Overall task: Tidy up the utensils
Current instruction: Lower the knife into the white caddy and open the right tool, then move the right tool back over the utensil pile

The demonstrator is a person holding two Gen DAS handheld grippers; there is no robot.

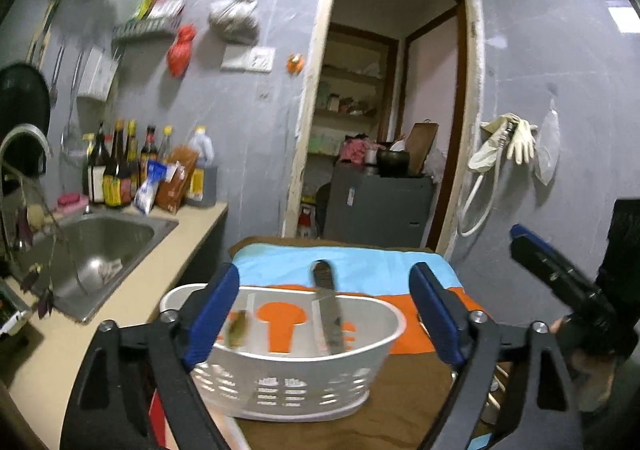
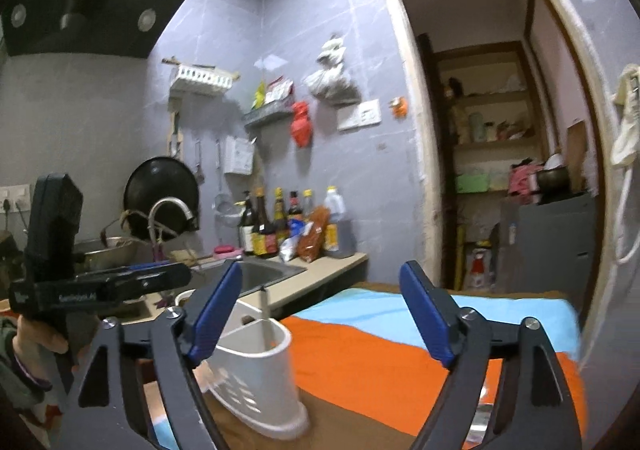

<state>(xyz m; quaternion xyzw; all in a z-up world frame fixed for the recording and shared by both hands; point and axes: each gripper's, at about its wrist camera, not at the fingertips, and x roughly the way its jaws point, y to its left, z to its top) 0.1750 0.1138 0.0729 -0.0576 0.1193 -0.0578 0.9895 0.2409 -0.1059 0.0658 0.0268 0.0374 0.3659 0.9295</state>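
1. Table [image 1: 404, 390] covered in brown, orange and light-blue cloth, beside the counter [image 1: 132, 314] with its steel sink [image 1: 96, 250].
2. White slotted utensil caddy [image 1: 296, 370] standing on the table's near-left part, close to the counter edge; seen end-on in the right wrist view [image 2: 256, 378].
3. Left gripper [image 1: 324, 314] spread wide, nothing between the blue pads, poised just in front of the caddy.
4. Right gripper [image 2: 324, 314] likewise spread wide and empty, to the right of the caddy over the orange cloth.
5. Knife [image 1: 330, 314] standing blade-down in the caddy's middle compartment, handle leaning away.
6. Small blurred brownish utensil [image 1: 237, 330] in the caddy's left compartment, too smeared to identify.
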